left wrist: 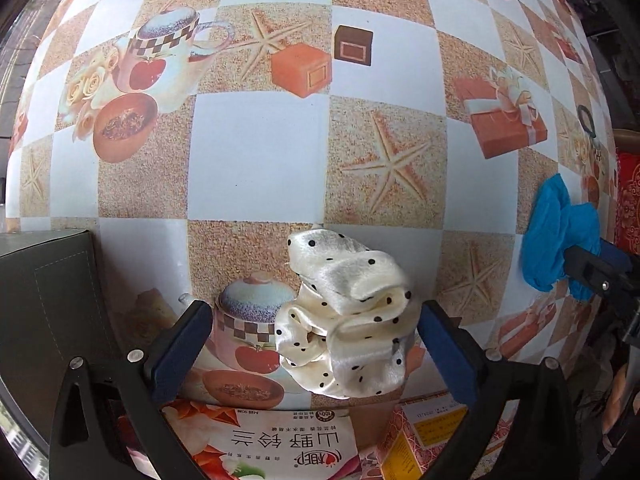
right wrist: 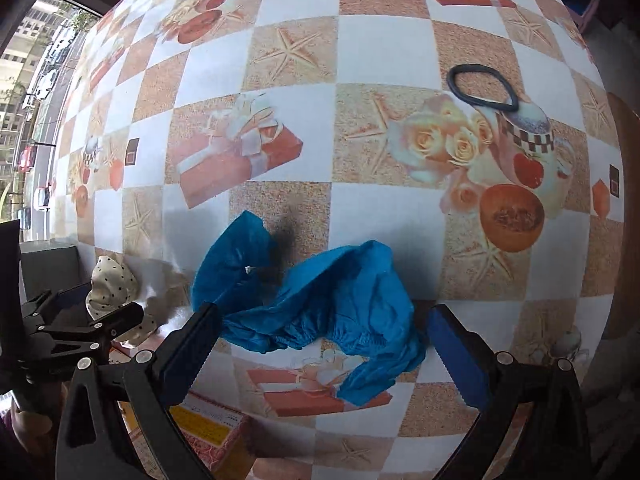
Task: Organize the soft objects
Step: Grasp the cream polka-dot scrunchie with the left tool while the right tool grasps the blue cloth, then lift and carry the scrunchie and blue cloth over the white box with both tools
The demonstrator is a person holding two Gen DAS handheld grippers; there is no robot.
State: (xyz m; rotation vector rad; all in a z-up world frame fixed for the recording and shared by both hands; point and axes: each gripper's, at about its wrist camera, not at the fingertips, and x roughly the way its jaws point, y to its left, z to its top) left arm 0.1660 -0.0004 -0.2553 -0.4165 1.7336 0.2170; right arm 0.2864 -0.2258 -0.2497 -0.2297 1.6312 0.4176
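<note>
Satin polka-dot scrunchie (left wrist: 346, 320) lies between my wide-open left gripper (left wrist: 316, 350); blue shoe cover (right wrist: 320, 316) sits inside my spread right gripper (right wrist: 320, 350), ungrasped. Black hair tie (right wrist: 482, 87) waits at one o'clock. Nothing looks sorted yet.

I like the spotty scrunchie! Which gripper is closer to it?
Left. The left gripper has the scrunchie between its open fingers. The right gripper is off to the side, around the blue cover.
</note>
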